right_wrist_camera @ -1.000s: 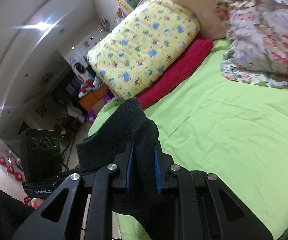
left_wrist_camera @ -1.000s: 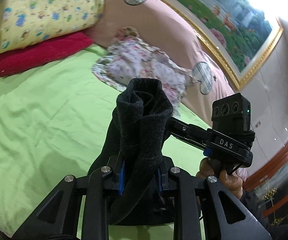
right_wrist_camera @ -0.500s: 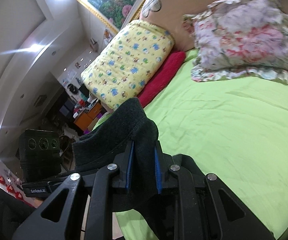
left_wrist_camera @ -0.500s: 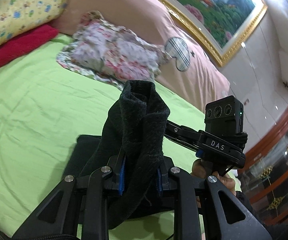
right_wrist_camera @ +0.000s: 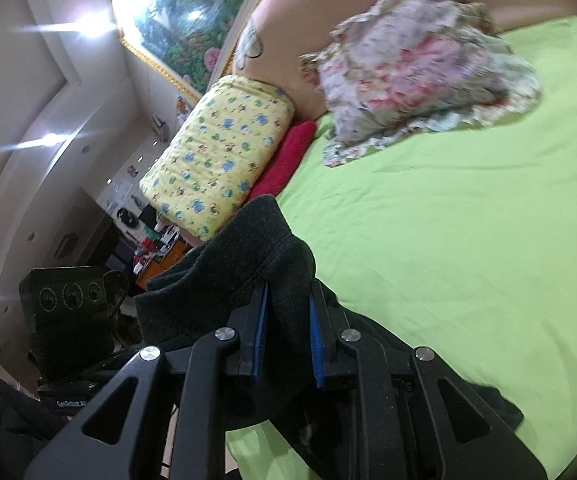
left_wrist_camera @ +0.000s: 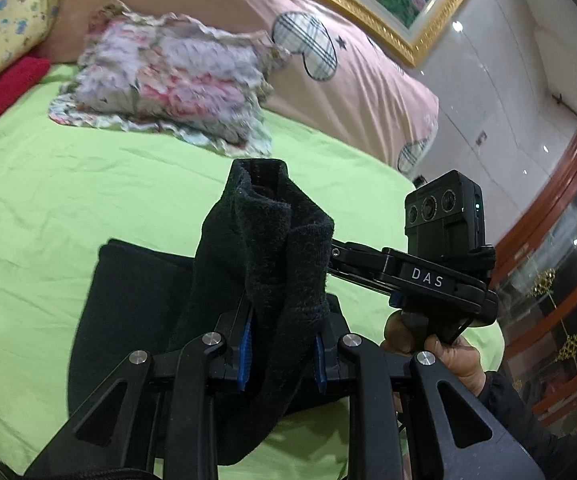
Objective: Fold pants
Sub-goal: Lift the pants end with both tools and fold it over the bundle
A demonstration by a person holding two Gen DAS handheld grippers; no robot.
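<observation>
The black fleece pants [left_wrist_camera: 136, 300] lie partly on the green bed sheet [left_wrist_camera: 88, 184]. My left gripper [left_wrist_camera: 280, 352] is shut on a bunched edge of the pants, which sticks up between the blue pads. My right gripper [right_wrist_camera: 286, 344] is shut on another bunched edge of the pants [right_wrist_camera: 248, 248] and holds it above the sheet [right_wrist_camera: 448, 220]. The right gripper also shows in the left wrist view [left_wrist_camera: 428, 276], close on the right. The left gripper's camera block shows at lower left in the right wrist view [right_wrist_camera: 68, 300].
A floral pillow [left_wrist_camera: 168, 80] lies at the head of the bed against a pink headboard cushion [left_wrist_camera: 348, 60]. A yellow patterned pillow [right_wrist_camera: 224, 152] rests on a red one [right_wrist_camera: 288, 156]. A wooden glass cabinet [left_wrist_camera: 560, 300] stands to the right.
Both grippers have moved forward and down over the bed with the pants held. More of the pants now lies flat on the sheet.
</observation>
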